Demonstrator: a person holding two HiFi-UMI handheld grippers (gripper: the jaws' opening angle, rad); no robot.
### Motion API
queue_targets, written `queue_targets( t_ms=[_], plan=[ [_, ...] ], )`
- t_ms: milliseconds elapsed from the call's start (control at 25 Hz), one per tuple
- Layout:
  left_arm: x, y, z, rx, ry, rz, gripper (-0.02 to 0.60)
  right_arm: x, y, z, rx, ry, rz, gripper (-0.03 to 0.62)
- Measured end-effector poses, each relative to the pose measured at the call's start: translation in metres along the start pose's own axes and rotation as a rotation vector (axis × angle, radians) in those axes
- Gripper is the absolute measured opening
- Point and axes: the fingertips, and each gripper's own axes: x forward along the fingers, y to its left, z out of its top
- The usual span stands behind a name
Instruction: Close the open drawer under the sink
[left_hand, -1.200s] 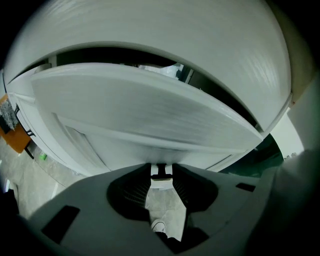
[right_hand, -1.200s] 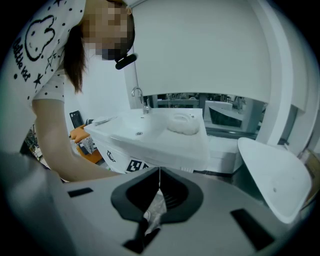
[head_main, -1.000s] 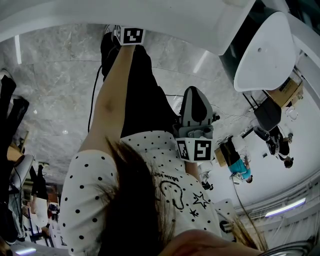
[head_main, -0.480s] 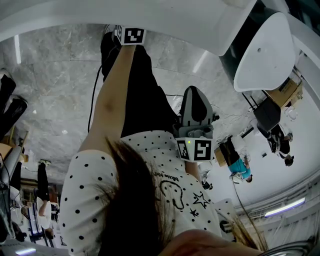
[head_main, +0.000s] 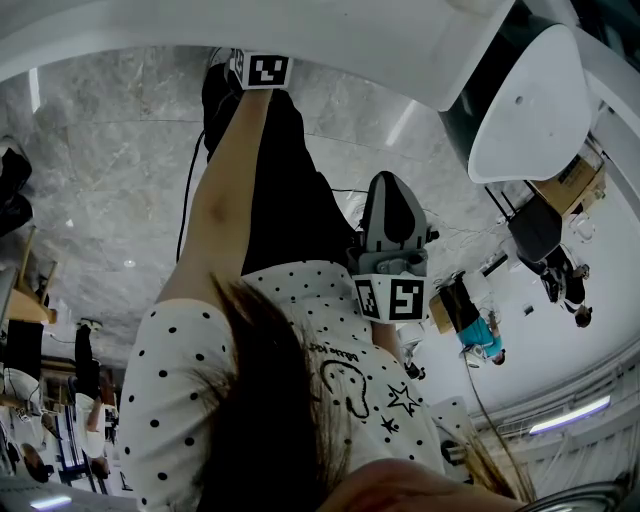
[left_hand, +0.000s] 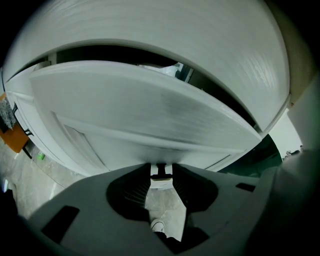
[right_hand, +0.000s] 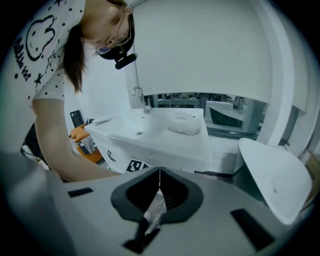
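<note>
Left gripper (left_hand: 161, 169), jaws narrowly parted and empty, sat at the lower edge of the open drawer (left_hand: 150, 115) filling the frame's centre; right gripper (right_hand: 160, 175) was closed and empty; the drawer, probably rigid and smooth, wanted a flat mid-front push.

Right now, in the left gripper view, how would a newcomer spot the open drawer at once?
Start at the broad white sink top arching across the upper picture. Below its dark gap, the drawer is the wide white panel jutting toward the camera. Unlike the recessed cabinet front lower left, it stands proud, with the left gripper at its bottom edge.
</note>
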Motion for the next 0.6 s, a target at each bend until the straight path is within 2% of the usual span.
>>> queue_targets(
  t_ms=[160, 320, 360, 400, 440, 600],
  plan=[
    [0.004, 0.011, -0.034, 0.004, 0.11, 0.027, 0.137, -0.001, 0.001, 0.002, -0.002, -0.007, 0.004, 0.015],
    [-0.018, 0.005, 0.004, 0.032, -0.008, 0.028, 0.129, -0.001, 0.002, 0.005, -0.002, -0.018, 0.015, 0.015],
    [-0.023, 0.004, 0.007, 0.038, -0.025, 0.031, 0.108, 0.0, 0.002, 0.006, -0.001, -0.023, 0.019, 0.015],
    [-0.027, 0.005, 0.009, 0.044, -0.038, 0.038, 0.053, 0.0, 0.003, 0.007, -0.001, -0.029, 0.024, 0.015],
    [-0.031, 0.005, 0.011, 0.05, -0.047, 0.045, 0.024, 0.0, 0.004, 0.009, -0.001, -0.036, 0.029, 0.015],
    [-0.042, 0.005, 0.014, 0.066, -0.063, 0.05, 0.006, -0.002, 0.008, 0.013, -0.002, -0.057, 0.042, 0.015]
  ],
)
